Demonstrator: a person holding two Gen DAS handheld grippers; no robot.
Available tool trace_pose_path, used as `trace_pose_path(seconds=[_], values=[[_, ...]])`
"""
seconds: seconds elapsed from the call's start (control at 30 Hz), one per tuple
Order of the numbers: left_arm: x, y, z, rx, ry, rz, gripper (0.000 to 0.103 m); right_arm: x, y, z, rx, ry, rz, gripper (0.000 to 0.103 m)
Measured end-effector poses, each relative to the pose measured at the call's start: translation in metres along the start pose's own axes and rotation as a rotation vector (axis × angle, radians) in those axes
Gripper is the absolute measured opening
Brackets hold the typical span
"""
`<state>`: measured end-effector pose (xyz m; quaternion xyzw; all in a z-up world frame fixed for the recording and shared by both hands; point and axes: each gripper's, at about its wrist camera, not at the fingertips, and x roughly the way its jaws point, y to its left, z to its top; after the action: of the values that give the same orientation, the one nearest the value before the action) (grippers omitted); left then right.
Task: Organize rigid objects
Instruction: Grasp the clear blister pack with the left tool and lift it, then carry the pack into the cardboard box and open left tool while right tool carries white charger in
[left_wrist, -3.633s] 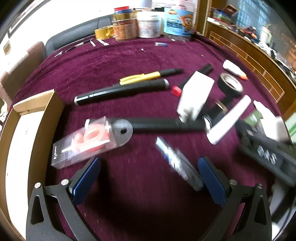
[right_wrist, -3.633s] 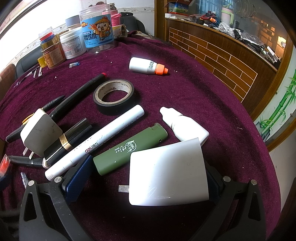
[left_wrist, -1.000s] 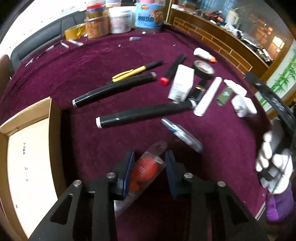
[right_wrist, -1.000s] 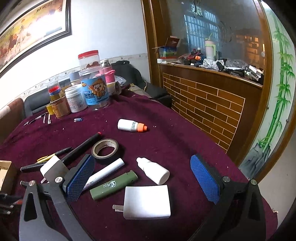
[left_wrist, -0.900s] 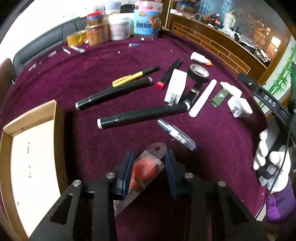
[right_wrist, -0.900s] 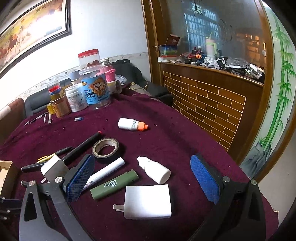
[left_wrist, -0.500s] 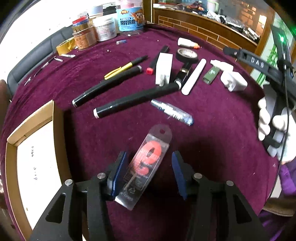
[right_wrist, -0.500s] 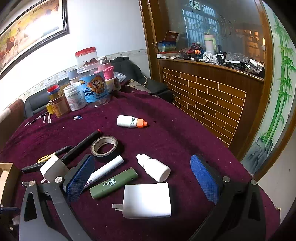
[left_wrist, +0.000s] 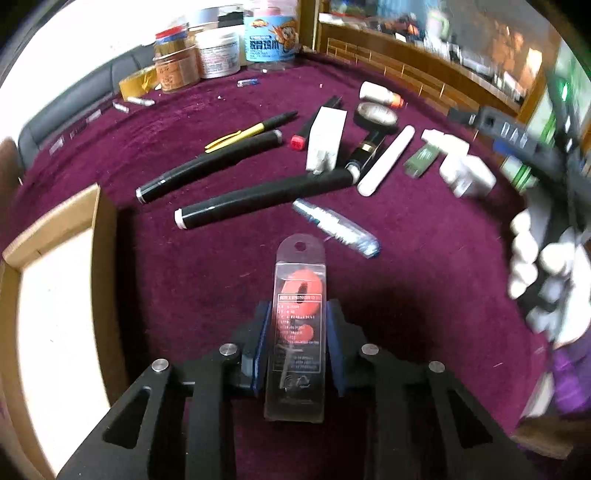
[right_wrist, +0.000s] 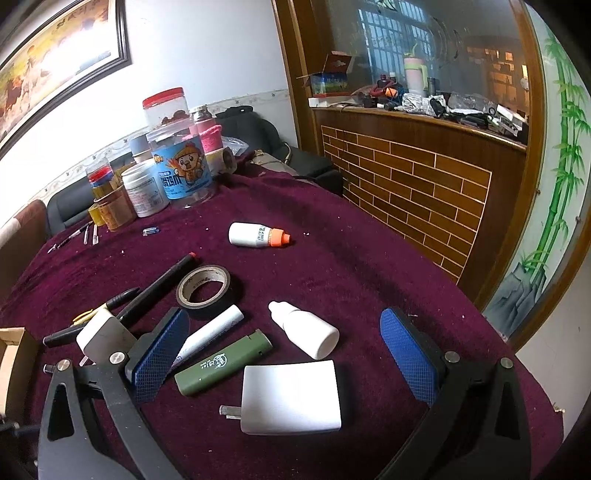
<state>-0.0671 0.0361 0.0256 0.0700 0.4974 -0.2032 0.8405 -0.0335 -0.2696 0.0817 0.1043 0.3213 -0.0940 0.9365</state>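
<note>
My left gripper (left_wrist: 297, 343) is shut on a clear plastic packet with an orange part inside (left_wrist: 298, 314) and holds it above the purple cloth, pointing away from me. An open cardboard box (left_wrist: 55, 295) lies to its left. My right gripper (right_wrist: 284, 354) is open and empty, hovering over a white plug adapter (right_wrist: 291, 397), a green lighter (right_wrist: 221, 362) and a white dropper bottle (right_wrist: 306, 330). Black markers (left_wrist: 266, 195), a white marker (left_wrist: 386, 160), a tape roll (right_wrist: 203, 286) and pens lie across the cloth.
Jars and tubs (right_wrist: 173, 173) stand at the table's far edge. A second white adapter (left_wrist: 327, 138) and a clear blue tube (left_wrist: 336, 227) lie mid-table. A brick-patterned wooden counter (right_wrist: 417, 177) runs along the right side. The gloved hand holding the right gripper (left_wrist: 535, 273) shows in the left view.
My left gripper has closed on the packet, which has turned from tilted to straight between the pads. The right gripper has stayed open and hardly moved.
</note>
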Motion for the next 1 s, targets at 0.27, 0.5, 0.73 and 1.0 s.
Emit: trace_pose_path(seconds=[0.27,0.5,0.73,1.0], values=[[-0.066,0.020,-0.013,-0.165,-0.200,-0.149,0.024,0.005,-0.010,0.000,0.053,0.031,0.010,0.103],[-0.117,0.062,-0.037,-0.233,-0.299,-0.136,0.024,-0.021,0.000,0.014,-0.011,0.051,0.015,0.103],[-0.110,0.101,-0.058,-0.349,-0.305,-0.139,0.024,-0.010,0.081,0.031,-0.121,0.252,0.223,0.103],[-0.117,0.129,-0.082,-0.403,-0.314,-0.101,0.024,0.049,0.147,0.020,-0.113,0.489,0.248,0.073]])
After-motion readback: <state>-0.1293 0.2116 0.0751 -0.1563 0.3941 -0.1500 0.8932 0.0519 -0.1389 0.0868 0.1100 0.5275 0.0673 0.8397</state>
